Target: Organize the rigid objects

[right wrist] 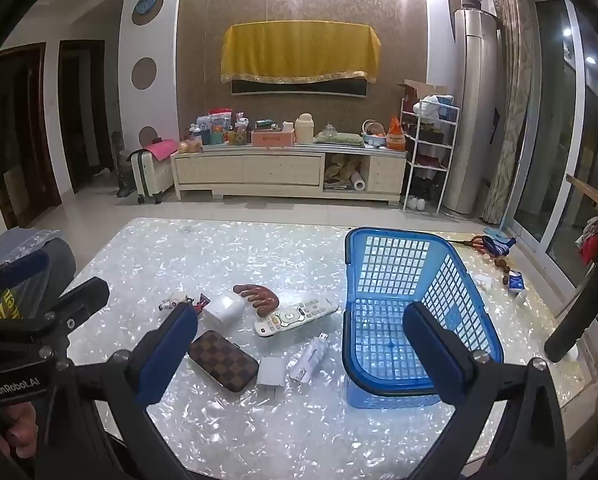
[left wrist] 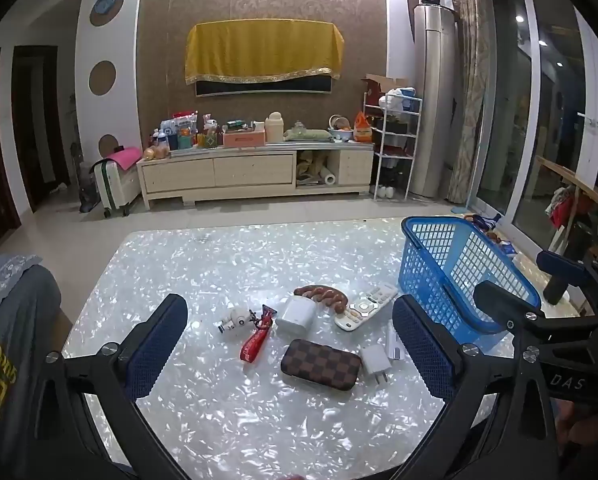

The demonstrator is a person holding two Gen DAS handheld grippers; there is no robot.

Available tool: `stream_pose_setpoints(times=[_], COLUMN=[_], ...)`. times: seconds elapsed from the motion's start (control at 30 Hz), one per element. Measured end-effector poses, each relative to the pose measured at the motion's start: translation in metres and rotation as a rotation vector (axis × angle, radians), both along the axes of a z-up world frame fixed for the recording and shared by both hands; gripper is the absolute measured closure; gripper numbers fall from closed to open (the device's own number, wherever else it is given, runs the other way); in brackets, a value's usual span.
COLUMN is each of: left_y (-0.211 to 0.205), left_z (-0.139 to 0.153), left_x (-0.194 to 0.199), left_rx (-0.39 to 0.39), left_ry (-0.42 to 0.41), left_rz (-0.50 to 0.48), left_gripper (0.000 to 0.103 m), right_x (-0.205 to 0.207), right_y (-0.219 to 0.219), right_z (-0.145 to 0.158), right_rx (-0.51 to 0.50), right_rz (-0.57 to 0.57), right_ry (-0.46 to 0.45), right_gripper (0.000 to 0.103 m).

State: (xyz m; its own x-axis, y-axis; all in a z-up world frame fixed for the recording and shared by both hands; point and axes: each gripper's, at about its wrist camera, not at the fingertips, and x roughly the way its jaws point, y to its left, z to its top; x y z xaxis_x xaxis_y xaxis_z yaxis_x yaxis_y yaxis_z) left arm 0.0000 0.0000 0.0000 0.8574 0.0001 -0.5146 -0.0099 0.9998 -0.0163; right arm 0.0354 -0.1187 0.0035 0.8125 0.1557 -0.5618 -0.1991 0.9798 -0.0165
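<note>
One pearly table (left wrist: 227, 264) in a living room; I count one blue basket (right wrist: 383, 268), one remote (right wrist: 295, 316), one checkered case (right wrist: 223, 360). Left gripper (left wrist: 291, 344) and right gripper (right wrist: 303, 344): fingers apart, empty.

The right gripper (right wrist: 301, 350) hangs wide open over the table (right wrist: 219, 248), holding nothing. Below lie a checkered case (right wrist: 223, 360), charger (right wrist: 270, 372) and remote (right wrist: 295, 316), with the blue basket (right wrist: 395, 344) at right.

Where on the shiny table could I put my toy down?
The pearly white table lies bare behind the curved brown wooden massager, left of the blue plastic basket. Its near edge is bare too. Around the checkered brown case it's crowded.
</note>
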Motion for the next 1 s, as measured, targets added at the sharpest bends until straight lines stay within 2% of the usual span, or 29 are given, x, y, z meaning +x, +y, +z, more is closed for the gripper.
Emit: stream_pose_setpoints(times=[0.17,0.3,0.53,1.0], left_y=[0.002,-0.004,-0.001,0.0], left_z=[-0.001,0.005,0.01,0.004], left_x=[0.0,-0.005,-0.006,-0.006], left_rx=[-0.008,0.034,0.007,0.012], left_ry=[0.003,-0.028,-0.014,-0.014], left_rz=[0.015,0.017,0.014,0.017], left_gripper=[0.0,0.0,0.0,0.0], right_x=[0.0,0.0,-0.003,-0.002], right_y=[0.0,0.001,0.004,0.003], right_z=[0.0,0.0,0.001,0.002], right_rx=[-0.004,-0.008,-0.011,-0.015], right_rz=[0.002,0.003,0.004,0.006], right_ry=[0.015,0.014,-0.002,0.011], right_gripper=[0.0,0.0,0.0,0.0])
